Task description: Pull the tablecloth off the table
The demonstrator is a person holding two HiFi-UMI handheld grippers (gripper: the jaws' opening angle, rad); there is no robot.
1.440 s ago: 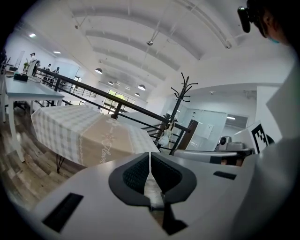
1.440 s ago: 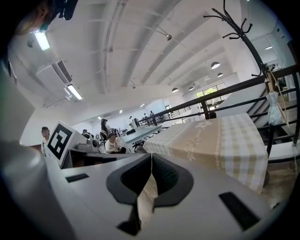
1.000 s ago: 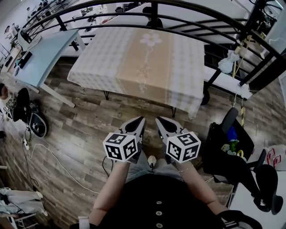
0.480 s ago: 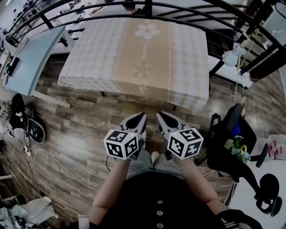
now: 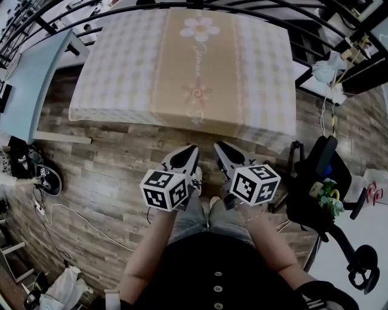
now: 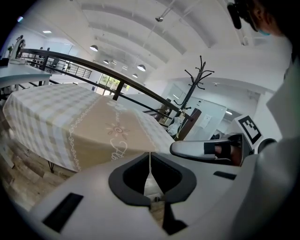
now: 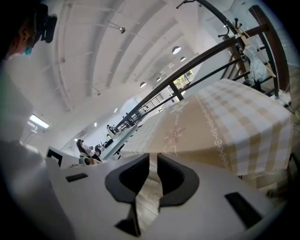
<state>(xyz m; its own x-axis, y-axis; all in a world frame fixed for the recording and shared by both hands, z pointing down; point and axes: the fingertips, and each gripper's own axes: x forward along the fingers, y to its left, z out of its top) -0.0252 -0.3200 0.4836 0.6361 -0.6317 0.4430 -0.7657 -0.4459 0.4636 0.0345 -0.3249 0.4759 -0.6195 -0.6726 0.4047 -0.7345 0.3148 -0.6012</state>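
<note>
1. The head view looks steeply down on a checked beige and white tablecloth [image 5: 182, 66] with a tan middle band and flower prints. It covers the counter fully and hangs over the near edge.
2. Only this view shows both grippers together. The left gripper [image 5: 191, 149] and right gripper [image 5: 219, 146] sit side by side above the wood floor [image 5: 109, 163], near the cloth's hanging edge but not touching it.
3. The left gripper view shows its jaws clenched tip to tip with nothing between them. It alone shows a black coat stand [image 6: 194, 86] beyond the counter's far corner.
4. The right gripper view shows its jaws opening, with a narrow gap between them and only floor visible through it. It alone shows a long hall with distant desks and people.
5. A black railing [image 5: 254, 9] curves across the far side of the counter.
6. A pale blue desk [image 5: 30, 79] stands at the left, and a black chair [image 5: 315, 187] at the right.
7. A white cable [image 5: 79, 218] trails over the floor at the lower left.
</note>
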